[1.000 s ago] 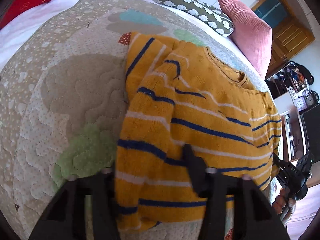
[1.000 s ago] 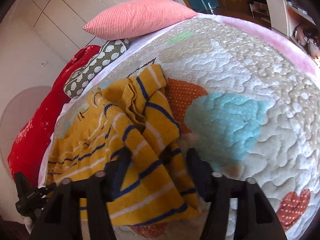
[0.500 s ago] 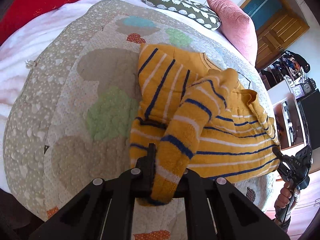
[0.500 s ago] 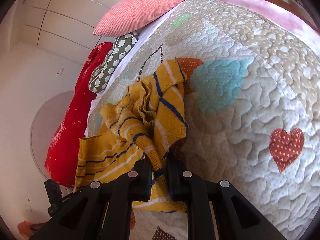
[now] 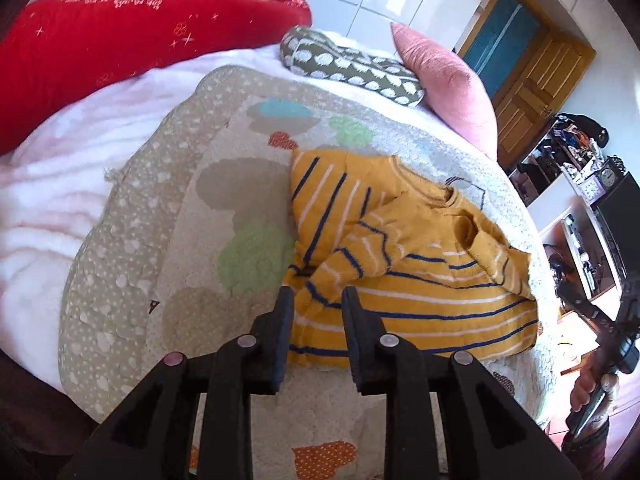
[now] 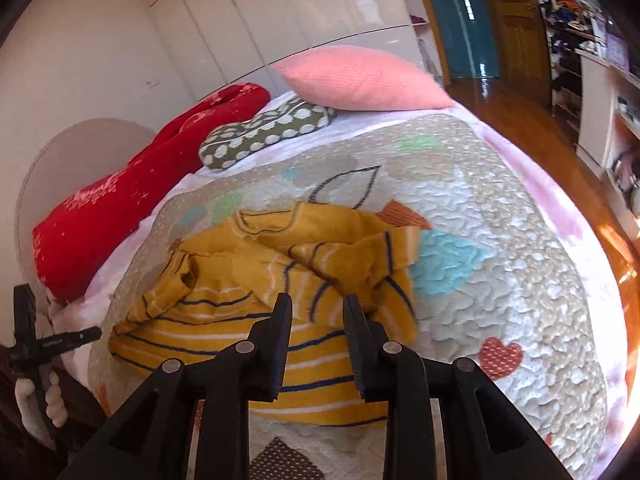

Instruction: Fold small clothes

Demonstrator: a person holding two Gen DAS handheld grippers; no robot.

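Your left gripper (image 5: 316, 300) hangs above the near edge of the sweater (image 5: 408, 280), its two flat black fingers (image 5: 285, 320) spreading apart with nothing pinched between them; the knit you see in the gap lies on the bed below. Your right gripper (image 6: 316, 306) is the same: its jaws are opening, the pads are clear of the cloth, and the sweater (image 6: 280, 312) shows through the gap from underneath.

The sweater is a small mustard-yellow knit with thin navy and white stripes, soft and ribbed at the collar (image 5: 436, 196). It lies in the middle of the quilt (image 5: 168, 248), both sleeves folded in across the chest so they cross in rumpled ridges, with the striped hem nearest you.

The quilt is beige and puffy, stitched in wavy lines and dotted with white specks, with patches shaped like clouds and hearts in green, teal, orange and brown. Past it sit a plump pink cushion (image 6: 360, 76) with a fine woven grain, an olive pillow (image 6: 264, 136) printed with pale ovals, and a long red blanket roll (image 5: 120, 44) with sparkly marks. In the left wrist view your right hand (image 5: 592, 392) grips its handle at the bed's edge
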